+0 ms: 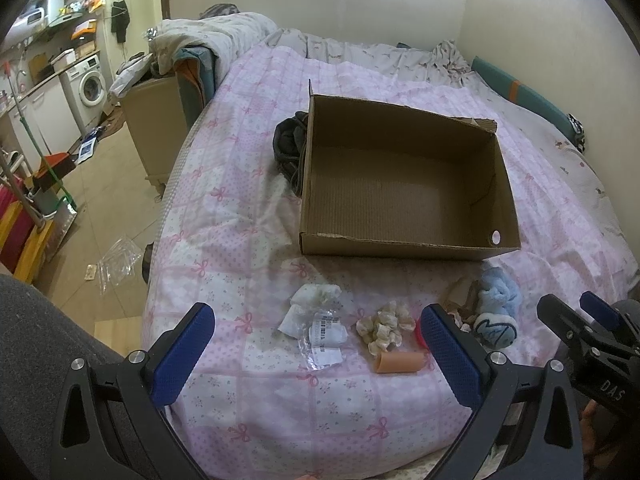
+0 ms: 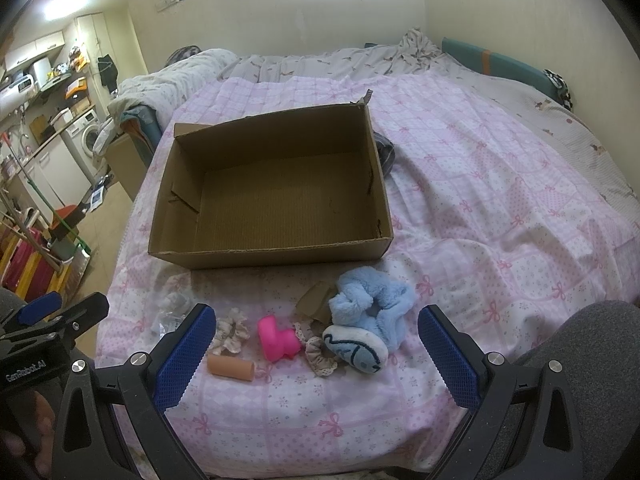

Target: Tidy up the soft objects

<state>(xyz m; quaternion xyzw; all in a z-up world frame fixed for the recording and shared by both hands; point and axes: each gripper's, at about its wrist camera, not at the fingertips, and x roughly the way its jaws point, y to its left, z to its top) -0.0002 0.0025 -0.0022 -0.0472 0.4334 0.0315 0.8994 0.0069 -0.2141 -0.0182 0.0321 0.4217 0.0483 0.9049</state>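
Note:
An open cardboard box (image 1: 404,246) (image 2: 264,258) sits empty on the pink bedspread. In front of it lie a blue plush slipper (image 2: 368,314) (image 1: 498,312), a pink rubber boot (image 2: 278,338), a tan cylinder (image 2: 231,368) (image 1: 400,361), a cream scrunchie (image 1: 386,326) (image 2: 230,334), a lace scrunchie (image 2: 320,354) and white socks in a plastic bag (image 1: 316,320). My left gripper (image 1: 316,352) is open over the socks and scrunchie. My right gripper (image 2: 316,352) is open over the boot and slipper. Both are empty.
A dark garment (image 1: 288,144) lies behind the box. A rumpled duvet (image 1: 224,36) is piled at the bed's far end. The bed edge drops to the floor on the left, with a cardboard bin (image 1: 154,120) and a plastic bag (image 1: 118,264) there.

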